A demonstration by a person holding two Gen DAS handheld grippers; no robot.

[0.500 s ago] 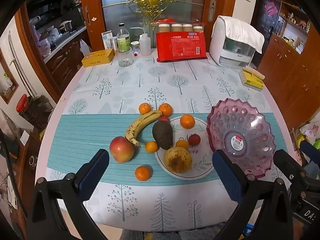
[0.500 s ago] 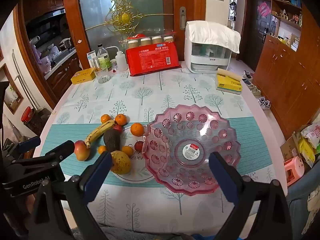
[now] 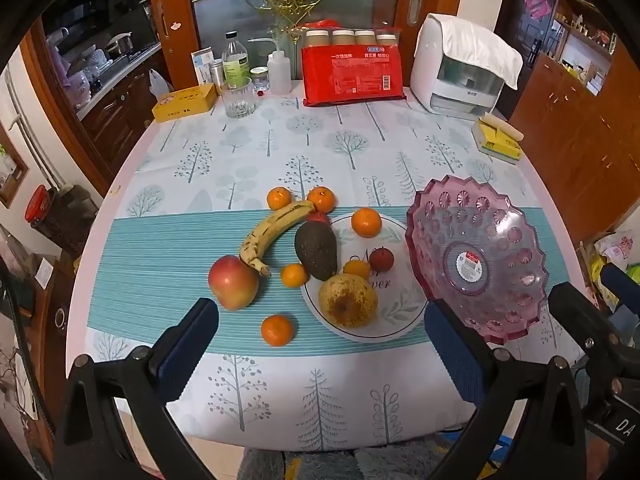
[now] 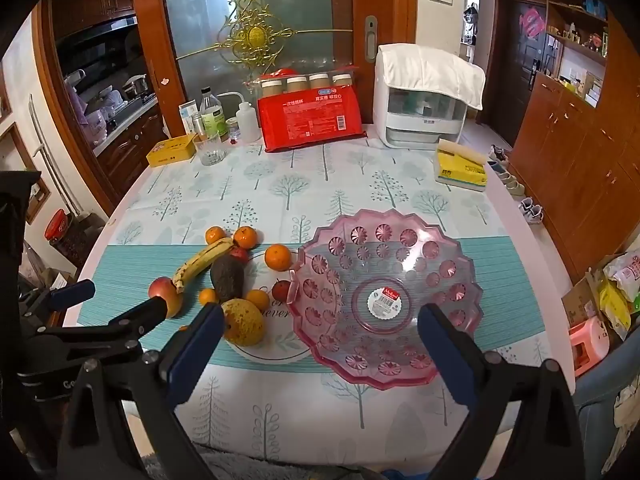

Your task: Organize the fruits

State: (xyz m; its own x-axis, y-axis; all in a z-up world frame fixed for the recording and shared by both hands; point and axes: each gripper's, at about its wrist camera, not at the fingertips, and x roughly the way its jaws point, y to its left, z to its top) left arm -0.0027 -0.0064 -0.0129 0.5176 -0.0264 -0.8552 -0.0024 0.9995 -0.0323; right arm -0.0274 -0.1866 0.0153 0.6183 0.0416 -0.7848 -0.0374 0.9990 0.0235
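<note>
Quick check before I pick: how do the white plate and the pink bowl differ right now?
The white plate is flat, opaque and carries fruit: an avocado, a yellow pear and small oranges. The pink bowl is deep, see-through, scallop-edged and holds no fruit, only a sticker at its centre. The bowl looks wider, and its rim overlaps the plate's edge. Both sit on the teal runner.

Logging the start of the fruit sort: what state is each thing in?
Left gripper: jaws open, empty.
Right gripper: jaws open, empty.
Pink scalloped plastic bowl: empty, upright.
White round plate: holding fruit.
Spotted yellow banana: unpeeled, on the mat.
Clear drinking glass: upright, empty.
</note>
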